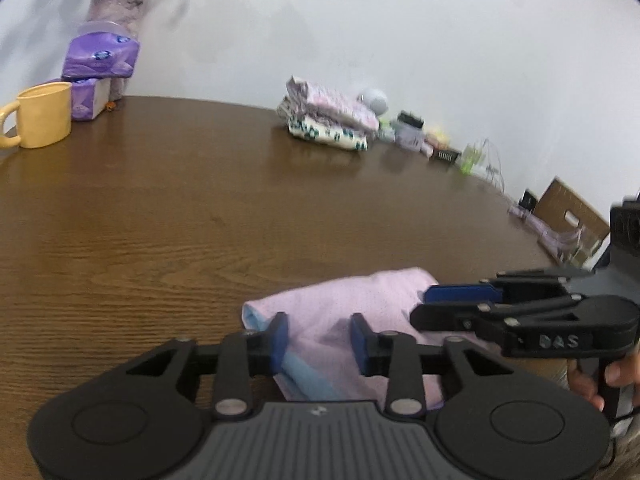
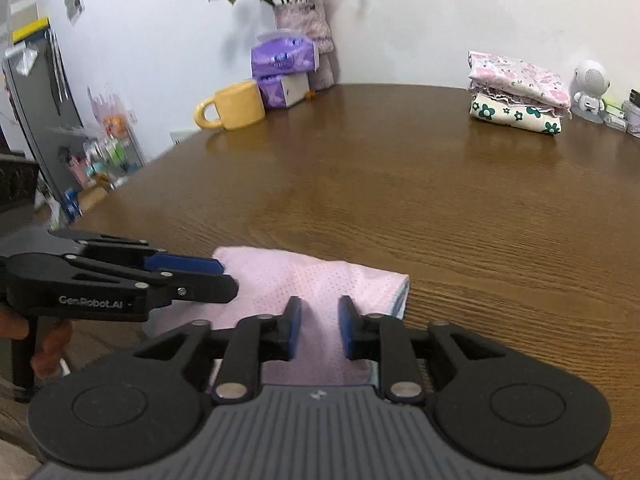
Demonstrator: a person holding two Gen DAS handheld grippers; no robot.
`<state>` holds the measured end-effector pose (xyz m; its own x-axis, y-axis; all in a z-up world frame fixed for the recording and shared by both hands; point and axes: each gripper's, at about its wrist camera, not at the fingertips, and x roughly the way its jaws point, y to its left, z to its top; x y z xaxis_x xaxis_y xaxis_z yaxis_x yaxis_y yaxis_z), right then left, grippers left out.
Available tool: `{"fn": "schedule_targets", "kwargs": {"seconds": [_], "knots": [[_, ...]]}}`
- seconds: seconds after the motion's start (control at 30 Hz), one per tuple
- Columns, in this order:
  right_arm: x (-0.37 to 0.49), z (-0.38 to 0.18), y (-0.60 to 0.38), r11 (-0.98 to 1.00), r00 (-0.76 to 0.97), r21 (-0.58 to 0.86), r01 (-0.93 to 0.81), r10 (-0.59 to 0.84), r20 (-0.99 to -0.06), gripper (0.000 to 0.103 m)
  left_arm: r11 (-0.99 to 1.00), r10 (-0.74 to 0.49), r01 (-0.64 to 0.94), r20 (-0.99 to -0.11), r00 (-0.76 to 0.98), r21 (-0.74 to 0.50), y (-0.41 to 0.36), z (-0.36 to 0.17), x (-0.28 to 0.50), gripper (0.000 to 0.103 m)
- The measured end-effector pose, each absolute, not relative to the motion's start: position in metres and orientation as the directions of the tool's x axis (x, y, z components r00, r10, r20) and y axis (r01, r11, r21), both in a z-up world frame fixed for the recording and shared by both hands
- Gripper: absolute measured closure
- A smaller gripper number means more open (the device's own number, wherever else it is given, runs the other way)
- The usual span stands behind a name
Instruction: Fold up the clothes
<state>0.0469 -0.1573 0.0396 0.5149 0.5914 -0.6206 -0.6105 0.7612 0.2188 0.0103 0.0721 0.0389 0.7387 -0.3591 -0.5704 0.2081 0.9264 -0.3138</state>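
Only legible bit is "GenRobot.AI" in pale letters on the left gripper (image 2: 224, 276) body, sitting just left of the right gripper's (image 2: 319, 326) own fingers.

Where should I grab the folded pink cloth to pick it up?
Probably by the folded edge of the pink cloth on the near side, coming in low from the front. It lies flat on the table, so a finger has to slide under; the right end shows layered edges that could splay open.

Both wrist cams low, close, sharing pink garment (image 1: 352, 300).
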Motion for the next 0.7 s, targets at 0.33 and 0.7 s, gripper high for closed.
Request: {"fn": "schedule_targets", "kwargs": {"seconds": [0.33,0.7], "knots": [[0.010,0.045,-0.181,0.815,0.617,0.173,-0.552,0.540,-0.573,0.000,0.898,-0.337,0.109,-0.508,0.793,-0.426,0.081,0.044,-0.026,0.001],[-0.015,0.041,-0.181,0.854,0.667,0.171,-0.492,0.496,-0.556,0.000,0.883,-0.306,0.016,-0.549,0.778,-0.469,0.077,0.033,-0.046,0.000]]}}
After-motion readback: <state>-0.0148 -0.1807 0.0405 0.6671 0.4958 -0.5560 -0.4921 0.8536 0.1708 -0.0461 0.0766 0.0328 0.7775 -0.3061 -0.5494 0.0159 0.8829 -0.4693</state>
